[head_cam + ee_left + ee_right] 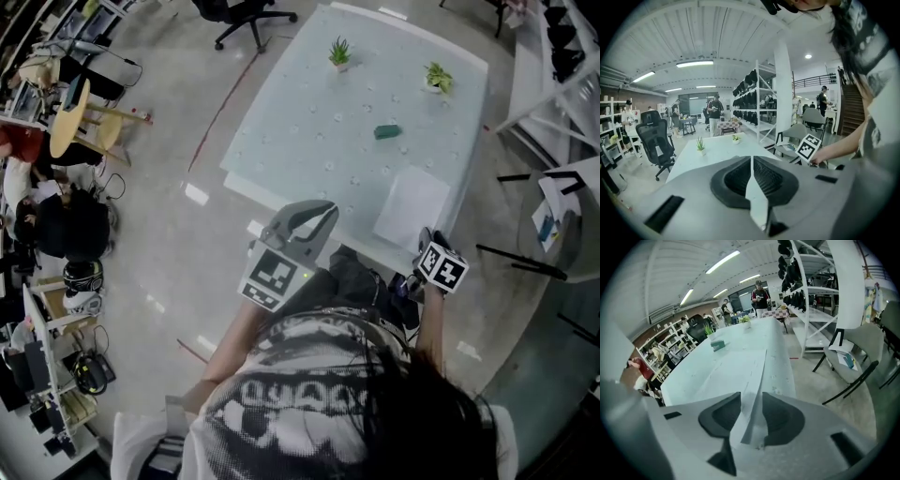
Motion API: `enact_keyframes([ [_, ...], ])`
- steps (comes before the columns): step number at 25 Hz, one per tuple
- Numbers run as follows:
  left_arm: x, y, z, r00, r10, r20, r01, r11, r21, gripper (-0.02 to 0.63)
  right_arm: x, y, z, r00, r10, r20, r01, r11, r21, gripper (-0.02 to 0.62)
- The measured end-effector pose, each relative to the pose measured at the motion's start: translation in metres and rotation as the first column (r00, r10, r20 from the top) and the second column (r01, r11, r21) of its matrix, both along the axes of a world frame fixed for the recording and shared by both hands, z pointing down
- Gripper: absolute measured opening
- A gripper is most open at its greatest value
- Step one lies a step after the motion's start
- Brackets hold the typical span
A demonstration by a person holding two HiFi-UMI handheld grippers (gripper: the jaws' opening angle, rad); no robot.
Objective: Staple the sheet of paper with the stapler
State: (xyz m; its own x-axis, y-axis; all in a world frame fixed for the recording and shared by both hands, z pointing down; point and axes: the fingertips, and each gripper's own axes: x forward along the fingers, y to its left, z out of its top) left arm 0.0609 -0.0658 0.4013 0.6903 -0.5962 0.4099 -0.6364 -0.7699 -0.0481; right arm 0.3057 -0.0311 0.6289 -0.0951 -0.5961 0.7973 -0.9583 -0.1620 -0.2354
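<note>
Sheet of paper (412, 206) lies flat at the near right edge of the table (309, 122). Green stapler (387, 132) sits farther in, well apart from it, with bare tabletop between. Two potted plants (339, 52) stand along the far edge. Left gripper (314, 217) is held at the near edge and right gripper (427, 239) just beside the sheet's near right corner.

Left gripper view: left gripper (751, 161) is clenched and empty, pads meeting, above the table (717, 147).

Right gripper view: right gripper (751, 397) has its jaws slightly apart, gripping nothing. The sheet (736, 364) shows just ahead, the stapler (717, 345) beyond it, and open floor lies right of the table edge.
</note>
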Motion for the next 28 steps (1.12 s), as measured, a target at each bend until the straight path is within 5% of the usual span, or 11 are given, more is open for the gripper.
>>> enact_keyframes([
  [5,0.005,-0.017,0.007,1.000,0.008,-0.010,-0.008,1.000,-0.024,0.015,0.000,-0.001,-0.001,0.993,-0.019,-0.114,0.016,0.999,-0.030,0.117],
  [11,0.008,-0.035,0.014,0.997,0.069,-0.021,-0.070,0.996,-0.056,0.015,0.006,-0.002,0.000,0.989,0.060,-0.133,-0.067,0.997,-0.048,0.057],
  [14,0.010,-0.049,0.016,0.992,0.120,-0.027,-0.121,0.991,-0.062,0.015,0.008,-0.003,0.002,0.984,0.156,-0.090,-0.160,0.986,-0.041,0.005],
  [20,0.009,-0.075,0.006,0.964,0.264,-0.039,-0.266,0.963,-0.048,0.015,-0.001,0.003,-0.010,0.936,0.353,0.017,-0.353,0.936,-0.008,0.005],
  [28,-0.033,-0.110,0.014,0.945,0.324,-0.037,-0.326,0.943,-0.064,0.015,-0.068,-0.014,-0.019,0.923,0.374,0.089,-0.378,0.926,0.024,0.005],
])
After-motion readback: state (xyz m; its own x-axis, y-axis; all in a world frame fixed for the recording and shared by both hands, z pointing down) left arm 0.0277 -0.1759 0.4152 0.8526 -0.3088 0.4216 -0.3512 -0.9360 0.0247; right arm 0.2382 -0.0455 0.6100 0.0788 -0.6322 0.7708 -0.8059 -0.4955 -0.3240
